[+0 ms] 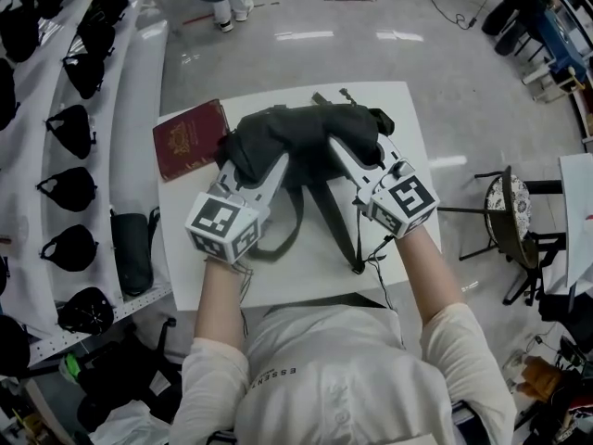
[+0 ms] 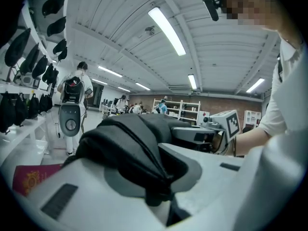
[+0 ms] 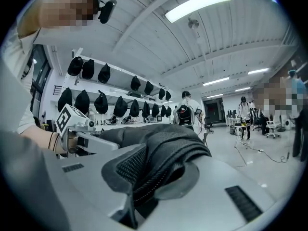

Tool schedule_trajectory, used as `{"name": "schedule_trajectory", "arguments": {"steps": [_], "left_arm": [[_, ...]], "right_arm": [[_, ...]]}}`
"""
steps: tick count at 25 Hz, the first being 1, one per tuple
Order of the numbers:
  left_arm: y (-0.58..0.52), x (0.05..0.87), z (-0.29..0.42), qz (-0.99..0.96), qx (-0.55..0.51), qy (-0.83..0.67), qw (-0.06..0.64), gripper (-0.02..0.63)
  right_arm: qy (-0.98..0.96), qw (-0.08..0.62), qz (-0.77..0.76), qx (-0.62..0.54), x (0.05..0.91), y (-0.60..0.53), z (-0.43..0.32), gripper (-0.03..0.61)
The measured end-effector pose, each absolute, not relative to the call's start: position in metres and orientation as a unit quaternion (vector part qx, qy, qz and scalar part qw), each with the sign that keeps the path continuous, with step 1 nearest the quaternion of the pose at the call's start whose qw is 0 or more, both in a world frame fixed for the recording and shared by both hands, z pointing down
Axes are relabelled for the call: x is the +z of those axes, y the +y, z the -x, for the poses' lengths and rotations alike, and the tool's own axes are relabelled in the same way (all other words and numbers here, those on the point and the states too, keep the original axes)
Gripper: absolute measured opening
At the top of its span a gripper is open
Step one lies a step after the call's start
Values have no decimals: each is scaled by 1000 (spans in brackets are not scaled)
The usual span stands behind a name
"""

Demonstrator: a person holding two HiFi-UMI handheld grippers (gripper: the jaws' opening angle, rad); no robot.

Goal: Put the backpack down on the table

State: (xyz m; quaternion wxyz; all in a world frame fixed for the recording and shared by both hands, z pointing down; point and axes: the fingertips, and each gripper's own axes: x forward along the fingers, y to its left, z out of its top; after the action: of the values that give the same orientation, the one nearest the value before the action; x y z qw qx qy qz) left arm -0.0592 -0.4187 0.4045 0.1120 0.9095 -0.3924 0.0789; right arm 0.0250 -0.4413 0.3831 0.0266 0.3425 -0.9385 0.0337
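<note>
Looks like the left gripper [image 1: 239, 167] and right gripper [image 1: 356, 156] are each pinched on a fold of the black backpack [image 1: 306, 130] over the table [image 1: 408, 123], so I'd lower it level, clear of the red book [image 1: 188, 139], before letting go.

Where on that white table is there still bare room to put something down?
Bare table shows along the near edge, between the dangling straps and the person's shirt, and at the near-left corner below the red book. The middle and far side are crowded: the backpack fills them, with the book tight beside it.
</note>
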Motion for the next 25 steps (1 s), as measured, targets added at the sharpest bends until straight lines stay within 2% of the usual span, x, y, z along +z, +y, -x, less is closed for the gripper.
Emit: {"name": "schedule_trajectory", "arguments": {"steps": [25], "left_arm": [[-299,458,39,-901,78,-393,167,71]], "right_arm": [[-941,33,-318,114,437,-323,-50,75]]}}
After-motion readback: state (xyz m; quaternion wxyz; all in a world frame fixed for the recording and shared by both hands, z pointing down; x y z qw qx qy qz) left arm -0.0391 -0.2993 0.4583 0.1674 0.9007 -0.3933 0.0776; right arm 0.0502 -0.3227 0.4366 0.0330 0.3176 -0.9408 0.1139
